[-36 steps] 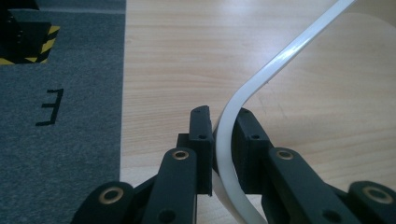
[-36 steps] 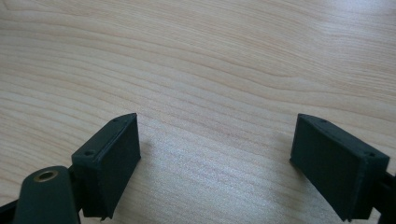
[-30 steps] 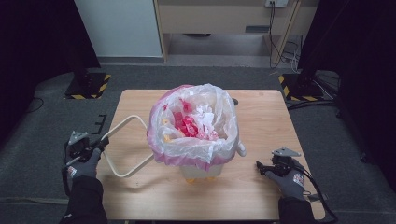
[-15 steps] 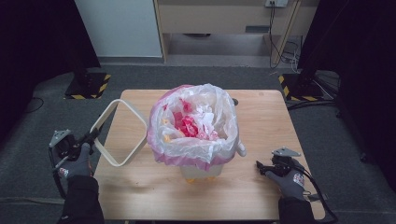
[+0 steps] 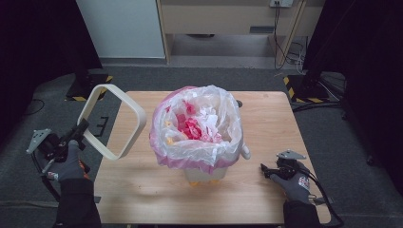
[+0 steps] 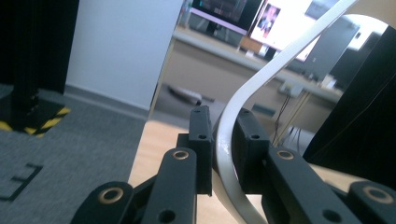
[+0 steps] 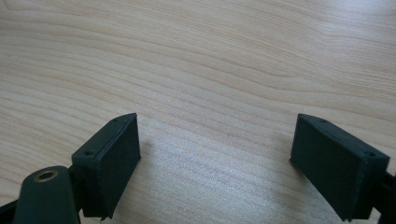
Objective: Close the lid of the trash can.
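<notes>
L claw is pinched on the cream ring frame, pads clamped on its thin band near one corner; the left gripper view shows the band running up between the jaws w/ no gap. The frame hangs in the air off the table's left edge, tilted up on edge, w/ its far side leaning toward the bin. Key relation: the bin w/ its pink-and-clear bag stands at the middle of the table, to the right of the frame and apart from it, so any refit or set-down means swinging the frame rightward and laying it flat. The frame's long side runs roughly away from the person. L hand is the nearer one and already has it. R claw rests low over the table at the bin's right, jaws spread wide w/ nothing between; bare wood grain lies under them. Bag mouth is open, stuffed w/ red and white scraps, and its rim bulges out past the bin, prob. the main thing to snag on. Floor at left has black/yellow hazard tape, well apart.
</notes>
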